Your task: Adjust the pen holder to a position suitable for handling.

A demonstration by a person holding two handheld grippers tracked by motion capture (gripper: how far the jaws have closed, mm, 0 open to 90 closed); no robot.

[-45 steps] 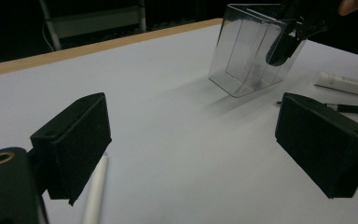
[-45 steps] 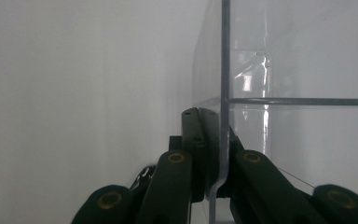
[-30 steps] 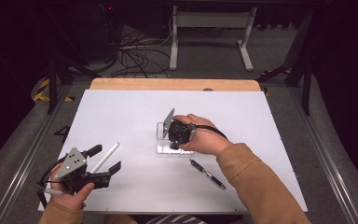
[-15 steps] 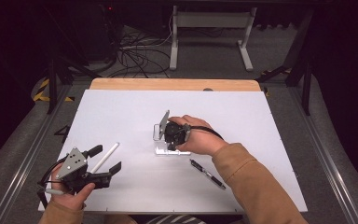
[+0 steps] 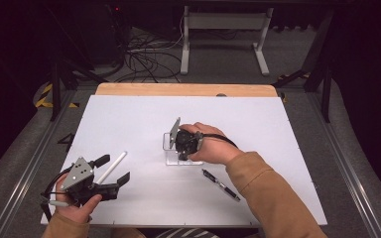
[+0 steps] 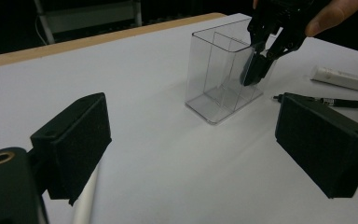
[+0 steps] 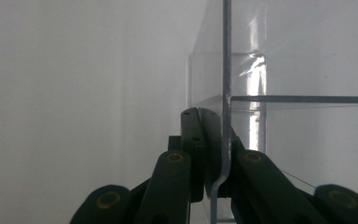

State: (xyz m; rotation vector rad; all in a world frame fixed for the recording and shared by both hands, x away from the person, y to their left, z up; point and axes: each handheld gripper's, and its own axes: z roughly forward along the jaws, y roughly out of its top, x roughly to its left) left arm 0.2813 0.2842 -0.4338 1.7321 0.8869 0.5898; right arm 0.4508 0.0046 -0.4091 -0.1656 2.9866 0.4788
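Observation:
A clear plastic holder (image 5: 170, 136) with a divider stands at the middle of the white table (image 5: 129, 114). My right gripper (image 5: 182, 149) reaches down over it from above, shut on one thin wall. In the right gripper view both pads clamp that wall (image 7: 226, 70) at the right gripper (image 7: 212, 140). The left gripper view has the holder (image 6: 214, 70) upright with the right gripper (image 6: 256, 70) at its rim. My left gripper (image 5: 113, 169) rests open at the near left corner. A white marker (image 5: 119, 159) lies between its jaws, untouched.
A black pen (image 5: 221, 184) lies right of the holder beside the right forearm. In the left gripper view a white stick-shaped object (image 6: 340, 78) lies beyond the pen (image 6: 326, 100). A wooden strip (image 5: 178, 89) edges the table's far side.
The right hand has edged slightly to the left, still clamped on the holder's wall. The left gripper and the marker have stayed put.

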